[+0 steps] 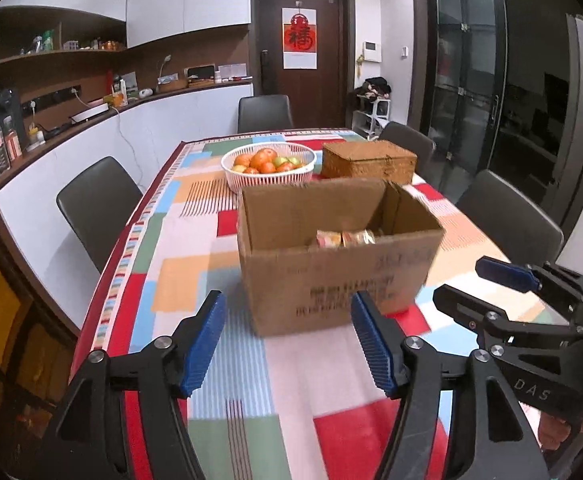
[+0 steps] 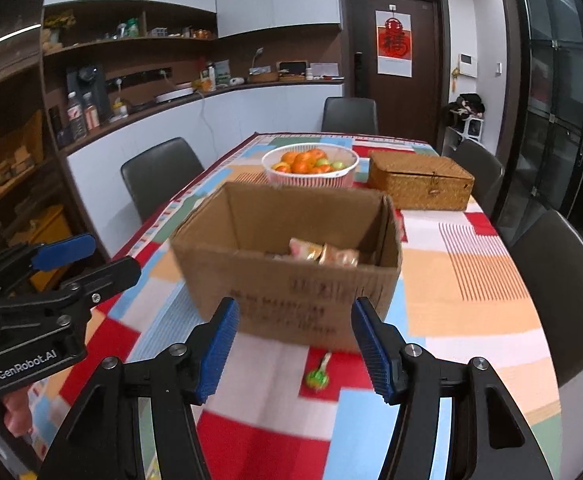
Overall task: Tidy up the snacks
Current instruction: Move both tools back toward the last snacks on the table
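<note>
An open cardboard box (image 1: 331, 276) stands on the patterned tablecloth and shows in the right wrist view (image 2: 291, 280) too. Wrapped snacks (image 1: 345, 238) lie inside it, also seen from the right wrist (image 2: 323, 254). A green lollipop (image 2: 318, 376) lies on the cloth in front of the box, between the right gripper's fingers. My left gripper (image 1: 287, 344) is open and empty, short of the box. My right gripper (image 2: 295, 348) is open and empty, above the lollipop. Each gripper shows in the other's view: the right one (image 1: 487, 286) and the left one (image 2: 95, 258).
A white basket of fruit (image 1: 268, 166) and a closed wicker box (image 1: 369, 160) stand behind the cardboard box. Dark chairs (image 1: 95, 208) surround the table (image 1: 179, 280). A counter with bottles and shelves runs along the left wall.
</note>
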